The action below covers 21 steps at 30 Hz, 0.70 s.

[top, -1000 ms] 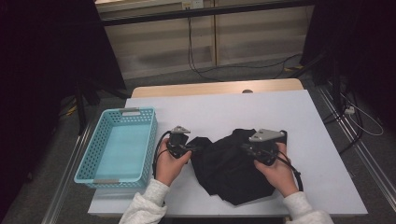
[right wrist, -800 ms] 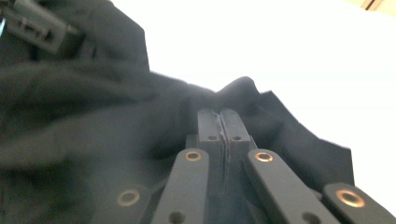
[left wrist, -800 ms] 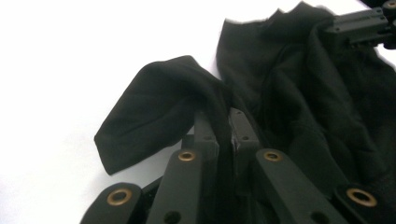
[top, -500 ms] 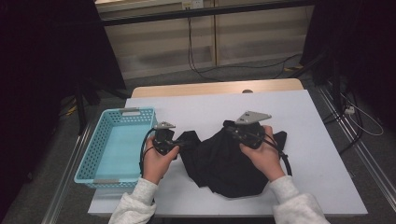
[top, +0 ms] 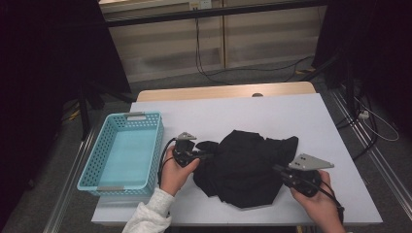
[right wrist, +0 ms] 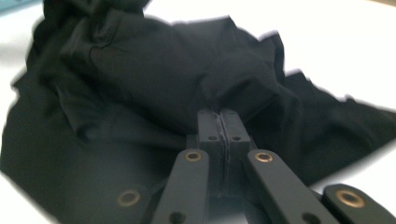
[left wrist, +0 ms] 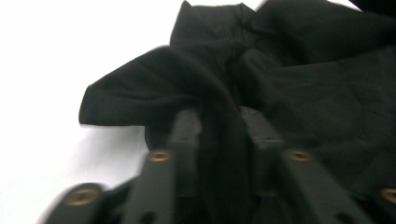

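Cloth is what they work here: a black garment (top: 248,167) lies crumpled mid-table, soft, light and floppy, best pinched at a hem or fold. Beside it, left, the turquoise basket (top: 145,124) stands empty. The right gripper (top: 284,174) is clamped on a fold at its near edge; the left gripper (top: 204,156) has just been opening, cloth loose between its jaws.

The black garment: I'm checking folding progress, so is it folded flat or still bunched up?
Bunched up. The black garment lies in a rumpled heap on the white table, with uneven folds and corners sticking out, beside the blue basket.
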### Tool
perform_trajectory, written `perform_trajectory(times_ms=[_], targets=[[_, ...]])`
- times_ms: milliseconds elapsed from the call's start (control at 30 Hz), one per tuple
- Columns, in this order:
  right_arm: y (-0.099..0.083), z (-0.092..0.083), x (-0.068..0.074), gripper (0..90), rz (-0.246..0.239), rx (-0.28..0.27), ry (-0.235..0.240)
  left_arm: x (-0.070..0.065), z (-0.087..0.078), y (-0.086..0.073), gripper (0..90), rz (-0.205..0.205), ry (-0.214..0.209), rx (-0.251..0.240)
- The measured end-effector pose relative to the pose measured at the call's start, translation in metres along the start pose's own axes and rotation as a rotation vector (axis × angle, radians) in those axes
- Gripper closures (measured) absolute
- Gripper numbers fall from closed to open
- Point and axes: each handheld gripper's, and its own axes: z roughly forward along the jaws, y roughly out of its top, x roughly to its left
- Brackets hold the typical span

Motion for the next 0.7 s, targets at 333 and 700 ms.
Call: perform_trajectory(times_ms=[333,700], targets=[[-0.041,-0.025,-0.018,89.7,0.035,0.101,-0.079,-0.007,0.014,0.012,30.6,0.043,0.018,-0.021],[-0.057,-0.031,-0.041,87.7,0.096,0.145,-0.128,-0.011,0.022,0.007,29.6,0.062,0.002,0.001]])
